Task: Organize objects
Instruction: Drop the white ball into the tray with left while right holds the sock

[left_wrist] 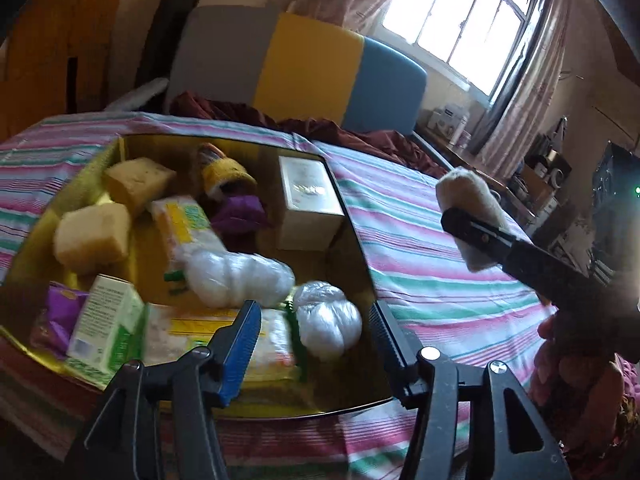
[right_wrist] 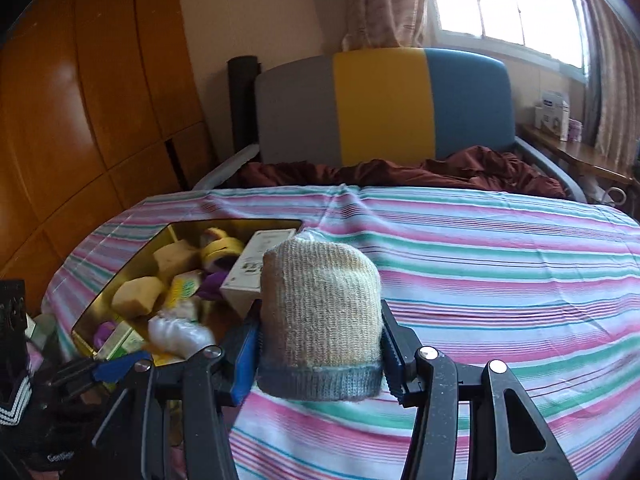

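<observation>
Left wrist view: the left gripper [left_wrist: 316,332] hangs with jaws wide apart and empty above the gold tray [left_wrist: 356,240] of sponges, packets and boxes on the striped bed [left_wrist: 420,240]. Right wrist view: the right gripper [right_wrist: 320,344] clamps a knitted beige sock roll [right_wrist: 320,312] above the bed, right of the tray.

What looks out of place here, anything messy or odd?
The gold tray holds a loose jumble: sponges, boxes and plastic bags lying at angles, overlapping. The rolled sock sits apart, clamped in the right gripper above the striped bedsheet.
</observation>
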Demonstrator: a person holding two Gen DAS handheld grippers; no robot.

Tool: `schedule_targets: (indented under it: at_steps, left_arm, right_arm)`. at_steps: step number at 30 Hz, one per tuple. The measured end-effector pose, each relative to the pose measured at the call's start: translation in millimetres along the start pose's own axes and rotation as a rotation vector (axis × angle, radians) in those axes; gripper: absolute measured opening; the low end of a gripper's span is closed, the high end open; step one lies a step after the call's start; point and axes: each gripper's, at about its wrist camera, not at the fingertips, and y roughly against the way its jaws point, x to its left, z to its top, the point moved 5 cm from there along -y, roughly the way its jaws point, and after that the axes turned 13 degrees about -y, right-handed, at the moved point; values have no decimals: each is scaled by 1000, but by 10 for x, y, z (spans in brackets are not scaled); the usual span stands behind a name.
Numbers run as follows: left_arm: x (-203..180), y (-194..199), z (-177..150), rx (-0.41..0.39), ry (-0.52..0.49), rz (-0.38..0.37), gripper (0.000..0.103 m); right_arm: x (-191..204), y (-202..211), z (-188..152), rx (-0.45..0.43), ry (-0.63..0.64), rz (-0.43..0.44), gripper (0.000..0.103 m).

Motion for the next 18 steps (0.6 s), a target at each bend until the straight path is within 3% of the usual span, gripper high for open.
schedule_targets:
  at_steps: [6, 18]
  left_arm:
    - [245, 142, -7, -21, 36, 73, 57]
    - [675, 347, -157, -35, 117, 143, 57]
  right_arm:
    - [252, -92, -79, 57, 46, 30, 53]
    - [902, -345, -226, 170, 171, 80, 53]
